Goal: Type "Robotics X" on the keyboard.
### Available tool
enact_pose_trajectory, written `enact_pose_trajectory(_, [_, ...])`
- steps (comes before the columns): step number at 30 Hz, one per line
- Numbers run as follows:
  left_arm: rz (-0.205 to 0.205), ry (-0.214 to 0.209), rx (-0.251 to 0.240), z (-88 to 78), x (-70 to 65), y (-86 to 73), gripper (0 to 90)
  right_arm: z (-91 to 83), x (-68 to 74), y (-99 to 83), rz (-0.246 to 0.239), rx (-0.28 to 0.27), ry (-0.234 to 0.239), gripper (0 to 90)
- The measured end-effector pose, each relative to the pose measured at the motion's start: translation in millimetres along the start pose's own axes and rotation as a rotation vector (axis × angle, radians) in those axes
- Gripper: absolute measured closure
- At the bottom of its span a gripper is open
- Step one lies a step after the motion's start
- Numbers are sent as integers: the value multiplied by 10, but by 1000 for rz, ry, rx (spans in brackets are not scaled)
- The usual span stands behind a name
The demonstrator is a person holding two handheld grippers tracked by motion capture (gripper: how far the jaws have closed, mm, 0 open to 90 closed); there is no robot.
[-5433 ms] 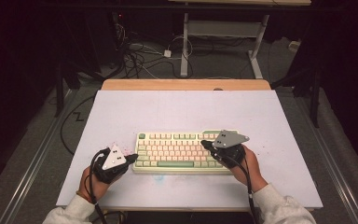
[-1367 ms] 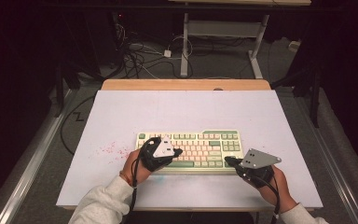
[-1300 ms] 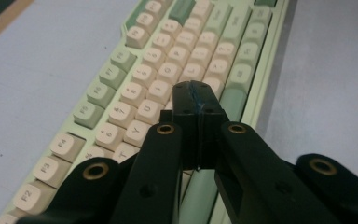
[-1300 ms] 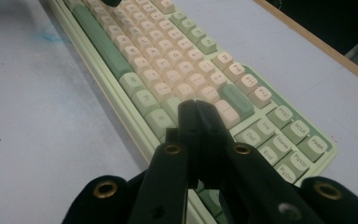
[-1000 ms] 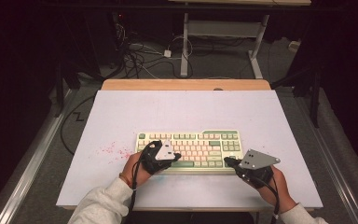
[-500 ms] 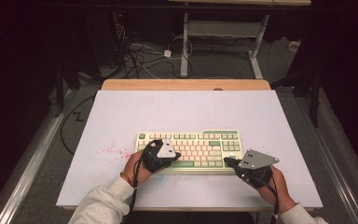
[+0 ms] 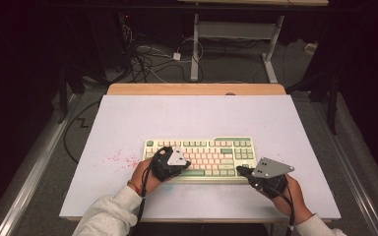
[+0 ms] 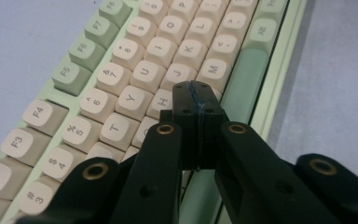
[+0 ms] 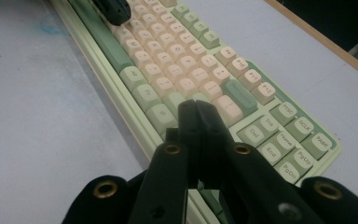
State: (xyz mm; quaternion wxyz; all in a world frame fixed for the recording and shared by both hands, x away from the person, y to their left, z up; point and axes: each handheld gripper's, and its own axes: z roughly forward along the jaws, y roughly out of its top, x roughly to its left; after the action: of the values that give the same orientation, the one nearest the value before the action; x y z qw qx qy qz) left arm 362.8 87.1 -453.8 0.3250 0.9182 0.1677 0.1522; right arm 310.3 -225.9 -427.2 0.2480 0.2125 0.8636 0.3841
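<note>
The keyboard, pale green with cream and green keys, lies flat on the white table, a little toward six o'clock from the table's middle, its long side running from nine to three o'clock.

The left gripper sits over the keyboard's nine o'clock half, held in the person's left hand. Its jaws are pressed fully together, with nothing between them. In the left gripper view the closed tips come down among the letter keys, right at the H, J and M keys and close to the green space bar. They look to rest on the key below them, though the tips hide the exact spot of contact.

The right gripper is at the keyboard's five o'clock corner, held in the right hand, its grey three-cornered plate facing up. Its jaws are also closed tight and hold nothing. In the right gripper view the joined tips hang over the front row of green keys near the right end of the letter block, just beside the navigation keys. Whether they touch a key there cannot be told.

The two grippers stand well apart, one at each end of the space bar's row. In the right gripper view the left gripper's dark tip shows at twelve o'clock, down on the far keys.
</note>
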Motion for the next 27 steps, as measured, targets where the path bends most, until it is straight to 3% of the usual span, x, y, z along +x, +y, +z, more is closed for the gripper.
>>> enact_pose_trajectory(2, [11, 11, 2, -12, -7, 7, 876, 2, 3, 0, -4, 2, 0, 900])
enact_pose_trajectory(7, [15, 40, -46, -117, -13, 31, 875, -21, -8, 10, -6, -8, -6, 900])
enact_pose_trajectory(27, [-2, 86, -120, -330, 22, -10, 875, -43, -25, 18, -3, -20, -12, 900])
